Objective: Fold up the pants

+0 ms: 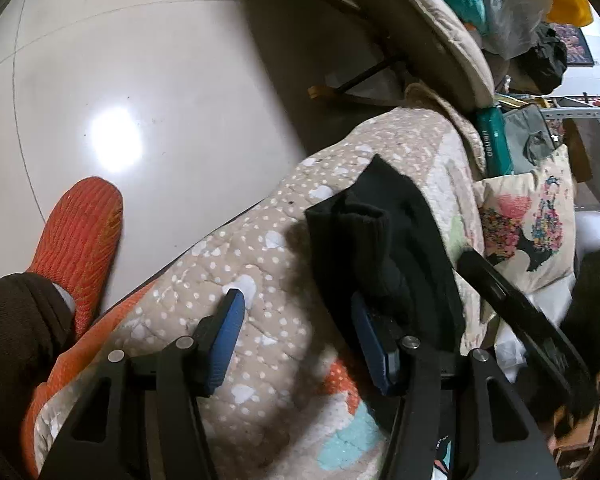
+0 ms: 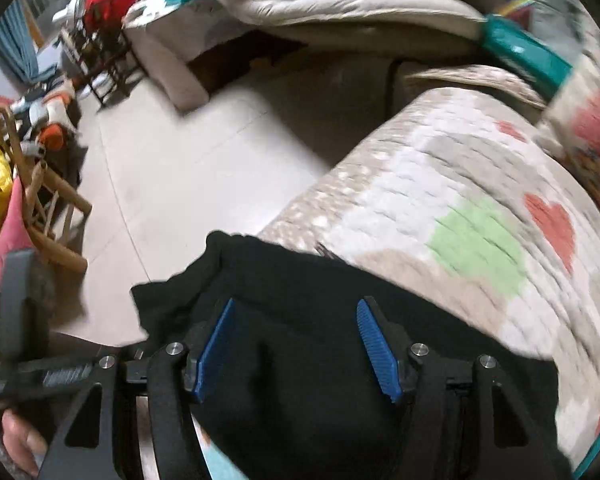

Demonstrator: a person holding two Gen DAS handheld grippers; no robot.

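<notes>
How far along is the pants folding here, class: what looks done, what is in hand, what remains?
Done: the black pants lie bunched on the patterned quilt, at least partly doubled over. In hand: nothing is gripped; the left gripper stands open with bare quilt between its pads, and the right gripper is open above the dark cloth. Left: probably smoothing and a further fold, since the edges look rumpled.

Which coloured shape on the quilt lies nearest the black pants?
The green blob, just past the pants; the red heart sits farther away on the quilt.
</notes>
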